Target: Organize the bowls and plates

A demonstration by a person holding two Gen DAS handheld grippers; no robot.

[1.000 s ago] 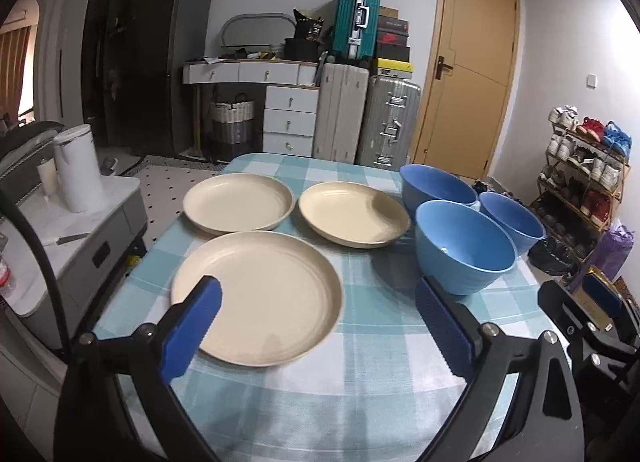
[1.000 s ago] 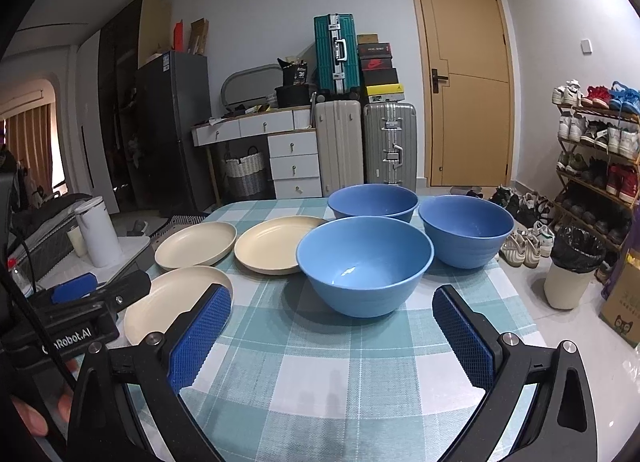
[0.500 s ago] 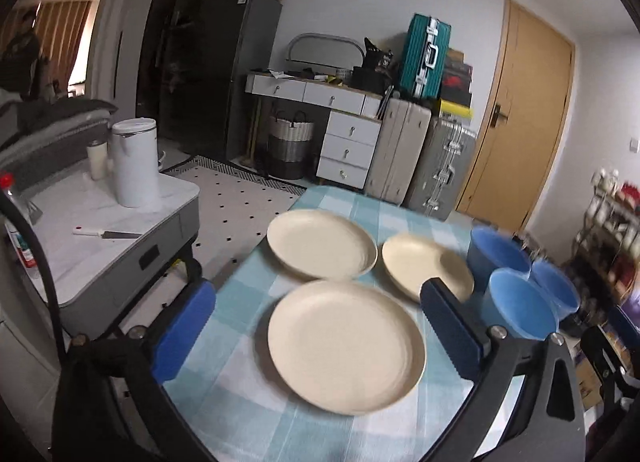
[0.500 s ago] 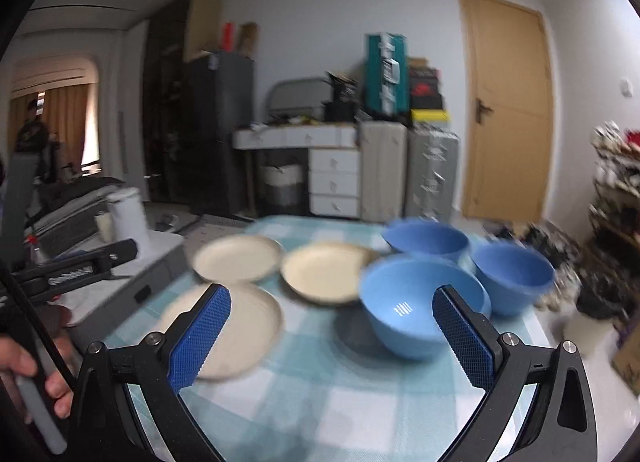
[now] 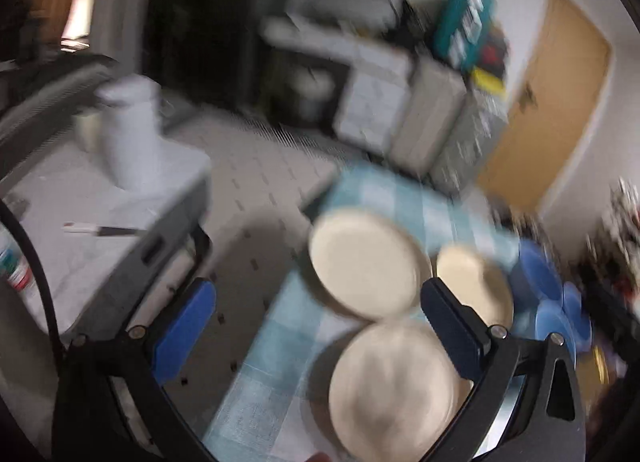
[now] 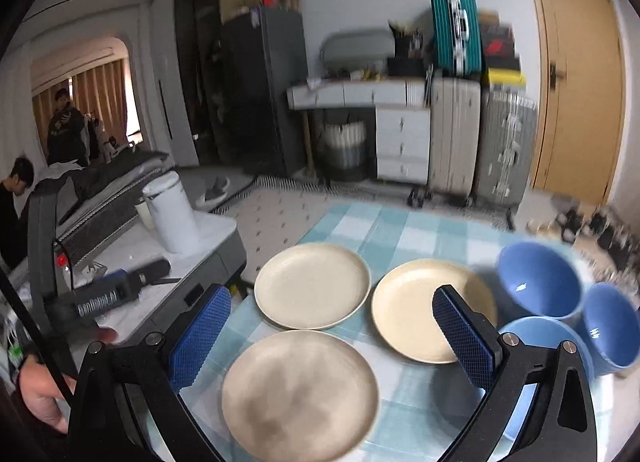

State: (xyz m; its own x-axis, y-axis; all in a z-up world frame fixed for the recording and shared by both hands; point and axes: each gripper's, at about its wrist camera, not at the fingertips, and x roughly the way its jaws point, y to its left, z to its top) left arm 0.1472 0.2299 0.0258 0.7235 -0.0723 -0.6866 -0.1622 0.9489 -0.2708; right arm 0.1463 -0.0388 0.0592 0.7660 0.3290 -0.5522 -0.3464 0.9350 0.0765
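Three cream plates lie on the checked tablecloth [image 6: 400, 230]: a near plate [image 6: 300, 390], a far left plate [image 6: 312, 286] and a far right plate [image 6: 416, 306]. Three blue bowls [image 6: 540, 282] cluster at the right. My right gripper [image 6: 332, 330] hovers open above the plates, holding nothing. The left wrist view is blurred; it shows the near plate [image 5: 392, 390] and the far plate [image 5: 364, 262], with my left gripper [image 5: 316, 326] open over the table's left edge. The left gripper body [image 6: 100, 298] also appears at the left of the right wrist view.
A grey side cabinet [image 6: 192, 262] with a white kettle [image 6: 172, 218] stands left of the table. Suitcases [image 6: 480, 134], drawers and a wooden door [image 6: 580, 82] line the back wall. Two people [image 6: 60, 130] are far left. A hand [image 6: 44, 394] grips the left tool.
Both grippers have swung leftward. The left view now tilts and blurs, looking over the table's left edge. The right view has shifted from the bowls to the plates. Both stay open.
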